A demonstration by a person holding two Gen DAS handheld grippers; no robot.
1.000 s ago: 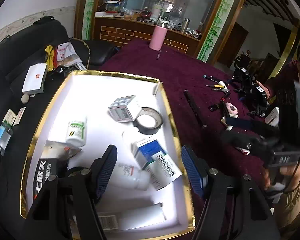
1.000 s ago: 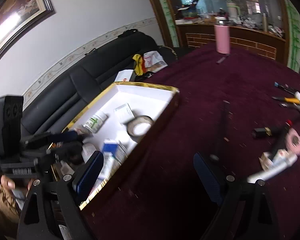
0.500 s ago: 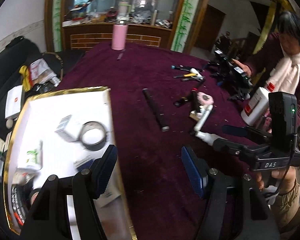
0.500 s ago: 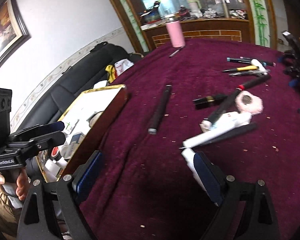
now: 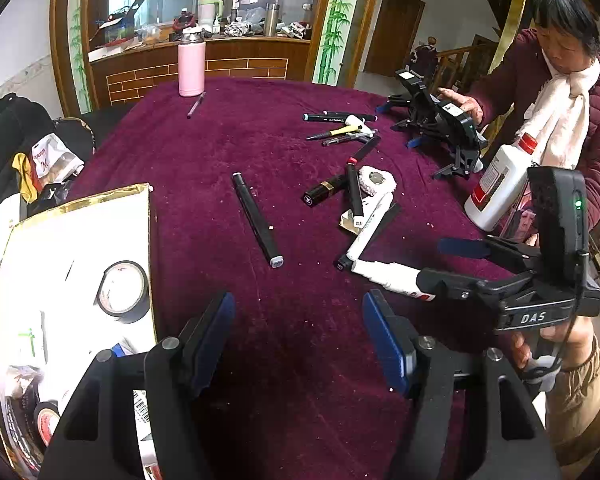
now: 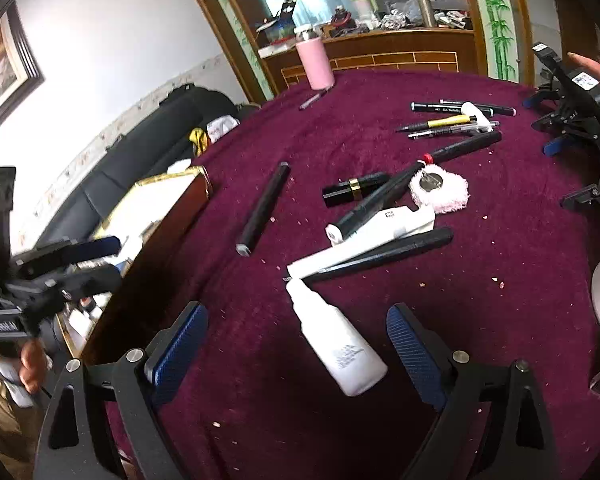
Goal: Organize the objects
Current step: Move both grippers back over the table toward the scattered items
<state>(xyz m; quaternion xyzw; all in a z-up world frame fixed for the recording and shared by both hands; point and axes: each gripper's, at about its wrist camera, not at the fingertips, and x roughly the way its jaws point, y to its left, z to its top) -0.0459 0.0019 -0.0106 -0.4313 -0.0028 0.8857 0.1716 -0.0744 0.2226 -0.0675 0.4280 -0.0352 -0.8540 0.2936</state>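
White bottle (image 6: 336, 344) lies between the wide-open right gripper (image 6: 296, 352) fingers, untouched; left gripper (image 5: 300, 336) wide open, empty.

Each view looks forward and steeply down along its own gripper's two fingers, close above the maroon tablecloth (image 5: 228, 140). The left wrist view sits above the left gripper (image 5: 300, 336), with the gold-edged box (image 5: 150, 240) at its left. The right wrist view sits above the right gripper (image 6: 296, 344). Both share the black marker (image 5: 256, 219), the pink flask (image 6: 315, 65) and each other's gripper.
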